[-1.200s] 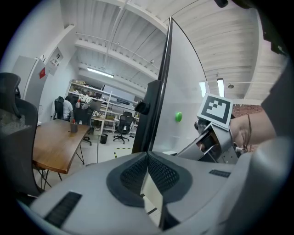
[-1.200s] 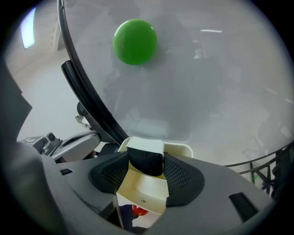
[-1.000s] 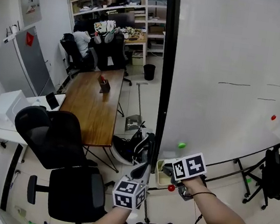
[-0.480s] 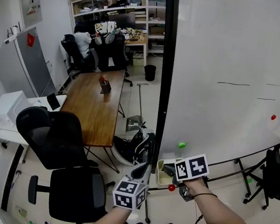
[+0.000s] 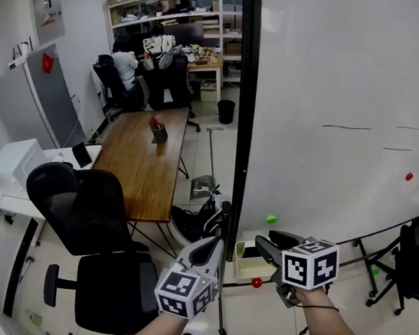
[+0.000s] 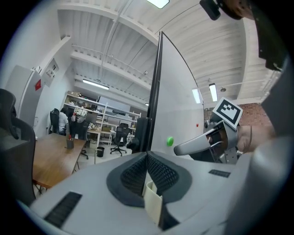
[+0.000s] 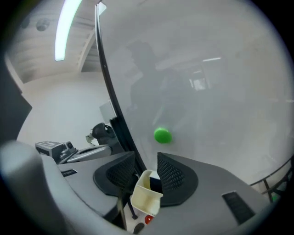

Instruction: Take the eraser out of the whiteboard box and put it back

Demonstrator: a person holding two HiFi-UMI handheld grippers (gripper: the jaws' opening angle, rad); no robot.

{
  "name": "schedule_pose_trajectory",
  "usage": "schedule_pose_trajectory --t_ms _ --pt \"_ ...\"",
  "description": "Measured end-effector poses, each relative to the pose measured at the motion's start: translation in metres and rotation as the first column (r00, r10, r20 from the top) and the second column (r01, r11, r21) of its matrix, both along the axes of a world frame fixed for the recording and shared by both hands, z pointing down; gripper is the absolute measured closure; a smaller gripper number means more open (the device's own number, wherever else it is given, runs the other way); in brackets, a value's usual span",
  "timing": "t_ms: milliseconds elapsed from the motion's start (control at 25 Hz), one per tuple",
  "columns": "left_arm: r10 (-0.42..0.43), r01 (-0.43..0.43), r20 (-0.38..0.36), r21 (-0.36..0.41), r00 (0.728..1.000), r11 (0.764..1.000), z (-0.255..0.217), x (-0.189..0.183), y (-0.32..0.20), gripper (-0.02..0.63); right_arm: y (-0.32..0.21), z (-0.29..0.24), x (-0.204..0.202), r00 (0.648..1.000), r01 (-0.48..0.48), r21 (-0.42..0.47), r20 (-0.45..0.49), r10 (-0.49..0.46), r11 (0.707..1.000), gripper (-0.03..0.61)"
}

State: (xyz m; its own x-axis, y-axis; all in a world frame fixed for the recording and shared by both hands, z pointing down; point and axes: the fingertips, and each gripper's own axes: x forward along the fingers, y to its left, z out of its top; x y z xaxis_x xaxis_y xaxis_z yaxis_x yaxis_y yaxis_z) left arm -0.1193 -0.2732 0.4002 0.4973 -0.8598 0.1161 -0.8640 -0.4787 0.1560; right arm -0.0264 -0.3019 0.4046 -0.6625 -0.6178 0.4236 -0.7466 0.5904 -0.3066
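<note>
The cream whiteboard box (image 5: 245, 259) hangs at the whiteboard's lower left corner. In the right gripper view the box (image 7: 145, 195) shows below and beyond the jaws, with the dark eraser (image 7: 155, 185) standing inside it. My right gripper (image 5: 270, 242) hovers just above the box; its jaws (image 7: 147, 159) have just been closing but stand apart with nothing between the pads. My left gripper (image 5: 219, 239) is to the left of the box with its pads (image 6: 147, 156) together and empty. The box (image 6: 153, 205) also peeks out under the left jaws.
The whiteboard (image 5: 357, 106) fills the right side, with a green magnet (image 5: 271, 219) above the box and a red magnet (image 5: 256, 282) below it. Its black frame post (image 5: 240, 128) runs down beside the box. Black office chairs (image 5: 80, 207) and a wooden table (image 5: 144, 161) stand left.
Both grippers have risen. The right gripper has lifted off the box and tilted up, so its fingers now show above the box; its jaws stand narrower. The eraser stays in the box.
</note>
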Motion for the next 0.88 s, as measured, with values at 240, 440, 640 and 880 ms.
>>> schedule_pose_trajectory --t_ms 240,440,640,880 --pt "0.037 -0.034 -0.036 0.075 0.999 0.997 -0.05 0.002 0.01 0.592 0.016 -0.082 0.017 0.993 -0.043 0.304 0.121 0.006 0.952 0.558" --pt "0.045 -0.041 -0.035 0.103 0.998 0.994 -0.072 0.003 0.019 0.592 0.025 -0.103 0.025 0.988 -0.069 0.369 0.152 0.013 0.927 0.56" --pt "0.042 -0.039 -0.036 0.094 0.998 0.995 -0.073 0.011 0.02 0.592 0.03 -0.107 0.03 0.988 -0.054 0.394 0.154 -0.008 0.918 0.56" --pt "0.01 -0.007 -0.034 0.081 0.999 0.997 -0.071 0.033 0.027 0.591 0.028 -0.108 0.06 0.988 -0.065 0.416 0.157 -0.001 0.907 0.56"
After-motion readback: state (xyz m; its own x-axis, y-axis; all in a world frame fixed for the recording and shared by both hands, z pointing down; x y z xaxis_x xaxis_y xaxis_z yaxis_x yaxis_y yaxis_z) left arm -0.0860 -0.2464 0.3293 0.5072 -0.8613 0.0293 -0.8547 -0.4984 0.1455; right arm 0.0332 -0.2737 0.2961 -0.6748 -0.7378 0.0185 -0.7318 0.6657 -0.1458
